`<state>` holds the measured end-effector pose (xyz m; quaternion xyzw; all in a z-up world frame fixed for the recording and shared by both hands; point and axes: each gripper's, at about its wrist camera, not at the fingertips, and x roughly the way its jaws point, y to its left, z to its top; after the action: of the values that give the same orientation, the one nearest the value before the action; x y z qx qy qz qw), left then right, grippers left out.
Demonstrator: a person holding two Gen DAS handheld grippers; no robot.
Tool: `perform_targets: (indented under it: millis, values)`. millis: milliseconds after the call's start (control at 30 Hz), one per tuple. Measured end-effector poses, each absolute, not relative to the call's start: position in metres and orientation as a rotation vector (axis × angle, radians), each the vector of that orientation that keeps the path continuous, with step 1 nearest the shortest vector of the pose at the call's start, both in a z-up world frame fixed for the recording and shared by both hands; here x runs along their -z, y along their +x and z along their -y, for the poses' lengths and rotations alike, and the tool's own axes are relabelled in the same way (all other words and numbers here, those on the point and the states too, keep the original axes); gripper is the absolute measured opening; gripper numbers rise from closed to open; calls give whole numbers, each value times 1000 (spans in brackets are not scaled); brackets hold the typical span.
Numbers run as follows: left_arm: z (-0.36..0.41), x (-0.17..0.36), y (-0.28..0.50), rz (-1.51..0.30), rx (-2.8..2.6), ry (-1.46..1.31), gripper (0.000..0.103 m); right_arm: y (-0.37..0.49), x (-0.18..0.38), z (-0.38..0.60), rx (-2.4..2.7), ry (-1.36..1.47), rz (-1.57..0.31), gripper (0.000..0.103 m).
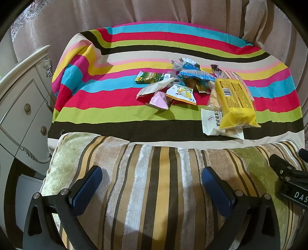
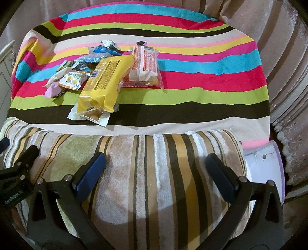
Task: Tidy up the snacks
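A heap of snack packets lies on a bright striped cloth. The biggest is a yellow packet, resting on a white wrapper. Left of it lie a mango-print sachet, a pink packet and a green packet. An orange and white packet shows in the right wrist view. My left gripper is open and empty over a striped plush cushion, short of the snacks. My right gripper is open and empty over the same cushion.
A cream cabinet with drawers stands at the left. Pink curtains hang behind the striped cloth. A white object sits at the cushion's right end. The right gripper's black body shows at the left view's right edge.
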<state>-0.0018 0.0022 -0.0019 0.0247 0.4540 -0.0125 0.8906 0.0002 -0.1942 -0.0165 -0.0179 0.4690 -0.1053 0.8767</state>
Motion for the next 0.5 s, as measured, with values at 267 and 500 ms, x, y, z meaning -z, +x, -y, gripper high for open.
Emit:
perform_targets:
  millis: [267, 500]
  values:
    - [-2, 2, -2, -934, 26, 48, 103, 0, 16, 193, 221, -38, -978, 103]
    - [-1, 1, -1, -933, 24, 50, 103, 4, 17, 194, 218, -39, -986, 103]
